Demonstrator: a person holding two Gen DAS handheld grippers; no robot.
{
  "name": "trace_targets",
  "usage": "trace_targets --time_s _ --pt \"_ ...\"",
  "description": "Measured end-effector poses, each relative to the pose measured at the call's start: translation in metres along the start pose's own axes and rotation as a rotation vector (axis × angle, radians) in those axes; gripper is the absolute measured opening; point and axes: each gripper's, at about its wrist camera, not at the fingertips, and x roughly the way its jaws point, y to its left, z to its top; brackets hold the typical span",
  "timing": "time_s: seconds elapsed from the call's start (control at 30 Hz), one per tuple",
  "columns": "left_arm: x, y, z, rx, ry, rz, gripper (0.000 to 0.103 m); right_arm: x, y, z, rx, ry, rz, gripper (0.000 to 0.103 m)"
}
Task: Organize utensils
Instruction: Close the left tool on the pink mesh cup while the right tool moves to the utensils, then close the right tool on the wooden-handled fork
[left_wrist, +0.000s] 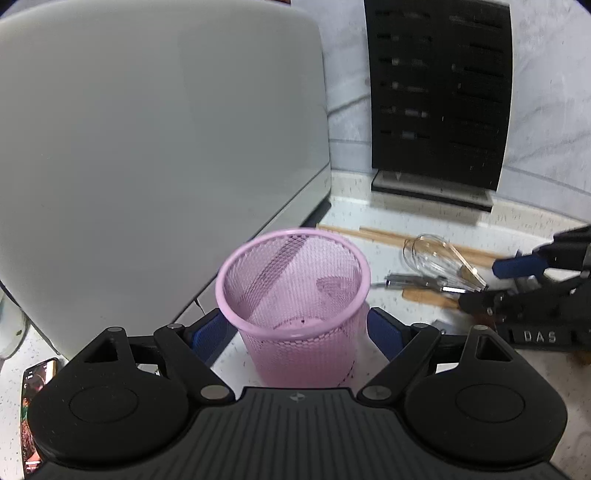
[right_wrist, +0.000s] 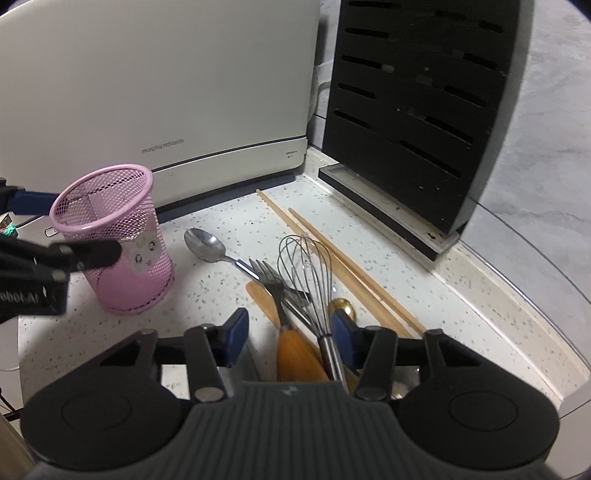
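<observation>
The left gripper (left_wrist: 291, 328) is bracketing the pink mesh cup (left_wrist: 295, 291) with jaws spread wide, blue pads either side of its wall and not yet pinching. The cup is standing upright and empty on the speckled worktop (right_wrist: 461, 295) just before the white appliance (right_wrist: 155, 92). The right gripper (right_wrist: 290, 332), jaws released, is hovering over the heap: whisk (right_wrist: 306, 266), fork (right_wrist: 271, 286), spoon (right_wrist: 207, 245), chopsticks (right_wrist: 332, 254). Best bet: steady the cup first, then pick one handle cleanly.
</observation>
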Motion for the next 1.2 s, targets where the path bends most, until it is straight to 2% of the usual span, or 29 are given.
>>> trace_targets --time_s 0.3,0.5,0.6,0.63,0.8,0.9,0.97,1.03,1.07,1.1,1.2 --pt "0.005 0.005 0.001 -0.085 -0.055 -0.028 0.100 0.008 0.004 -0.003 -0.039 0.000 -0.003 0.046" --pt "0.004 0.005 0.001 -0.105 -0.071 -0.051 0.095 0.010 0.004 -0.005 -0.062 -0.001 -0.003 0.046" --pt "0.000 0.004 -0.002 -0.088 -0.069 -0.075 0.094 0.009 0.005 -0.007 -0.085 0.001 -0.004 0.040" --pt "-0.003 0.004 -0.003 -0.082 -0.069 -0.087 0.085 0.008 0.005 -0.008 -0.089 0.000 -0.001 0.038" --pt "-0.011 0.000 -0.007 -0.059 -0.062 -0.121 0.075 0.013 0.010 -0.004 -0.101 0.000 0.018 0.032" --pt "-0.011 0.000 -0.008 -0.052 -0.057 -0.142 0.067 0.020 0.013 -0.001 -0.106 0.013 0.022 0.025" --pt "-0.010 0.001 -0.008 -0.056 -0.056 -0.144 0.069 0.025 0.012 0.002 -0.103 0.022 0.016 0.023" --pt "-0.010 0.003 -0.009 -0.065 -0.069 -0.123 0.094 0.030 0.011 0.003 -0.099 0.031 0.014 0.022" --pt "-0.010 0.004 -0.010 -0.066 -0.082 -0.097 0.099 0.032 0.011 0.004 -0.097 0.037 0.013 0.021" --pt "-0.010 0.003 -0.010 -0.061 -0.098 -0.076 0.102 0.034 0.011 0.005 -0.096 0.042 0.011 0.021" --pt "-0.005 0.000 -0.008 -0.044 -0.099 -0.078 0.102 0.039 0.009 0.005 -0.096 0.051 0.012 0.020"
